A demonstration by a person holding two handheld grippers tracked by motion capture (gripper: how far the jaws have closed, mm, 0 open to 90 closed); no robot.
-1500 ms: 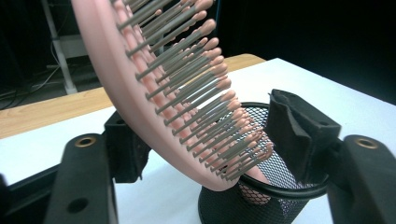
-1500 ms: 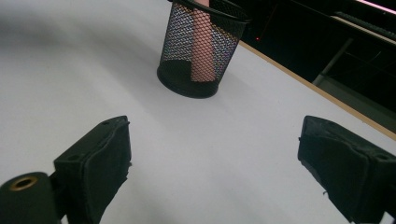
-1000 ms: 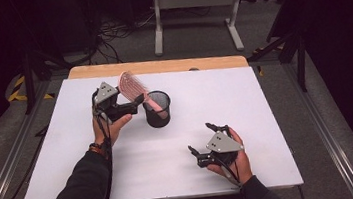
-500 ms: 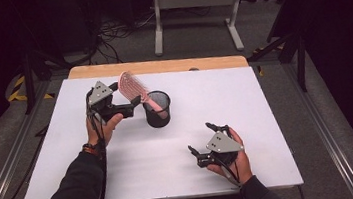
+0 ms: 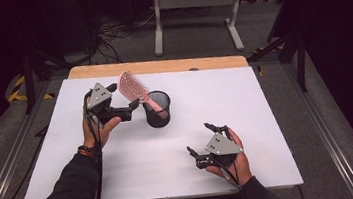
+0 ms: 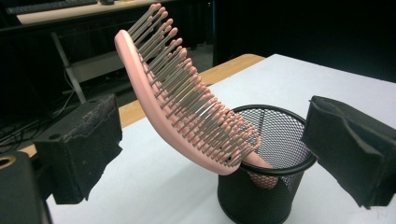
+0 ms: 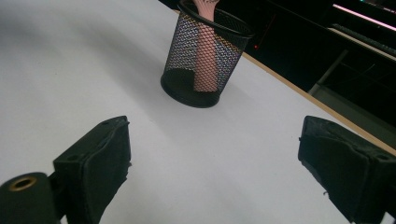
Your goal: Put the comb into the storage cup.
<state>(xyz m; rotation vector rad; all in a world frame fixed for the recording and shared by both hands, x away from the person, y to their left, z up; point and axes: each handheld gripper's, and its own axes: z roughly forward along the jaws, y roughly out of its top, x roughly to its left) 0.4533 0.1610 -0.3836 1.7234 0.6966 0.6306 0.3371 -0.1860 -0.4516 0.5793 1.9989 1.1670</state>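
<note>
The pink hairbrush (image 5: 135,90) stands handle-down in the black mesh cup (image 5: 158,109) toward the far left of the white table (image 5: 265,99), its bristled head leaning out over the rim. The left gripper (image 5: 132,104) sits just beside the brush; its jaws have just been opening and now stand wide, with the head between them untouched. The right gripper (image 5: 200,139) rests near the front edge, jaws wide and holding nothing.

Light falls from overhead onto the white table (image 5: 265,99), bright and soft-shadowed, while the room around sits nearly black. The high view looks grainy; the black jaws blur at both gripper views' bottom edges.
</note>
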